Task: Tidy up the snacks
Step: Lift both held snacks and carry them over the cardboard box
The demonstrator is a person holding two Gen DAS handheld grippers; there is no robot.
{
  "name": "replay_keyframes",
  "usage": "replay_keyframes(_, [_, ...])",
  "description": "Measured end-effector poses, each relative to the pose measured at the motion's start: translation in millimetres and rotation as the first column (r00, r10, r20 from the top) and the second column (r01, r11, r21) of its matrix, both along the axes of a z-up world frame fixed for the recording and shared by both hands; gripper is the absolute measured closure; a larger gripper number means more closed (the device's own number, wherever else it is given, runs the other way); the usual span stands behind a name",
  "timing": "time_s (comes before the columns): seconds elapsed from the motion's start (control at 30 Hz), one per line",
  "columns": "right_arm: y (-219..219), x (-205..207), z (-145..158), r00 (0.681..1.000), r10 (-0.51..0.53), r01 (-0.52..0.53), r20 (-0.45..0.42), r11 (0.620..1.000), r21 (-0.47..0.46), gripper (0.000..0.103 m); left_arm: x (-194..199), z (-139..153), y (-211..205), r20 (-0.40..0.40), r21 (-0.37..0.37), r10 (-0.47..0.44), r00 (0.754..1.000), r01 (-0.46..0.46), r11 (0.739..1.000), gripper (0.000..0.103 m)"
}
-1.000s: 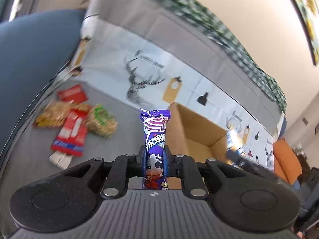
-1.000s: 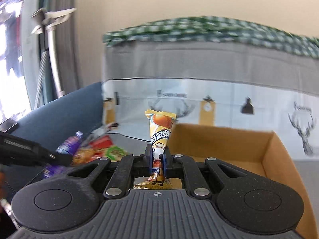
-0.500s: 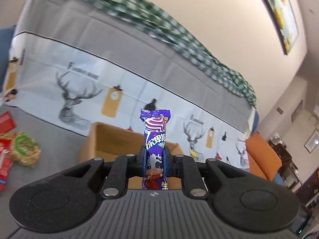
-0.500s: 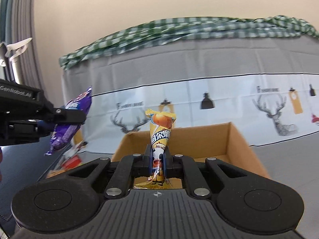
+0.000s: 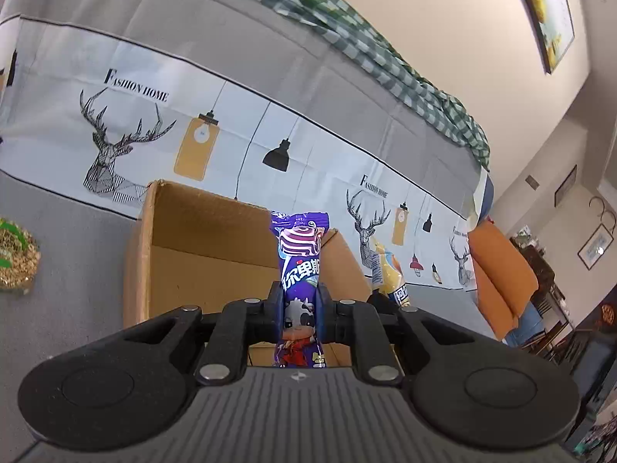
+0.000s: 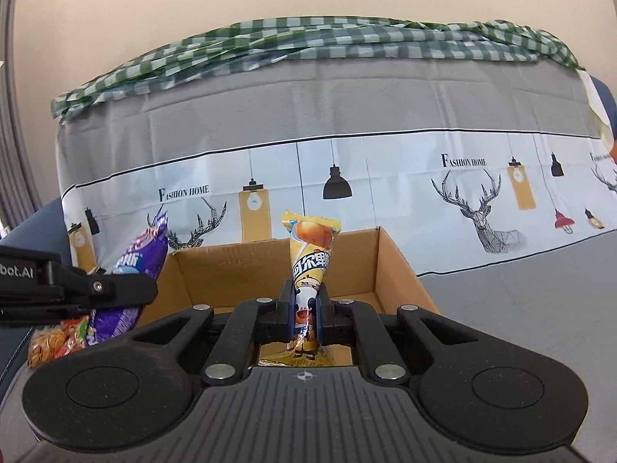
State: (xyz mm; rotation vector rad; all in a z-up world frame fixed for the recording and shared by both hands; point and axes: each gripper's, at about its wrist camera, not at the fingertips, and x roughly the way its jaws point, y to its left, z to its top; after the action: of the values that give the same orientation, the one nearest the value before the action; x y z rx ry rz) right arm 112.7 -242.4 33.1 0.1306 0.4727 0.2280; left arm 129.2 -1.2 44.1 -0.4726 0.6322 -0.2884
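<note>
Both grippers had a candy pinched upright, right in front of the open cardboard box. The left gripper was clamped tight on a purple packet (little cartoon cow on the wrapper), its top poking toward 12 o'clock over the box's near wall. The right gripper was squeezed shut on a yellow packet the same way, with the box directly behind it. In the right wrist view the left gripper showed up at about 9 o'clock, purple packet tilted in its grip, and a pile of loose snacks sat on the grey sofa cover around 8 o'clock. Another snack bag lay at 9 o'clock in the left view.
</note>
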Motion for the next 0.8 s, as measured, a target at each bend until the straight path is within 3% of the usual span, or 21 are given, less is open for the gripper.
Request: replay_keyframes(0.8, [14, 5, -2, 1.000, -0.020, 0.019, -0.018, 0.999, -0.035, 0.093, 12, -3, -10, -0.030, -0.002, -0.018, 0.999, 0.018, 1.000, 0.087])
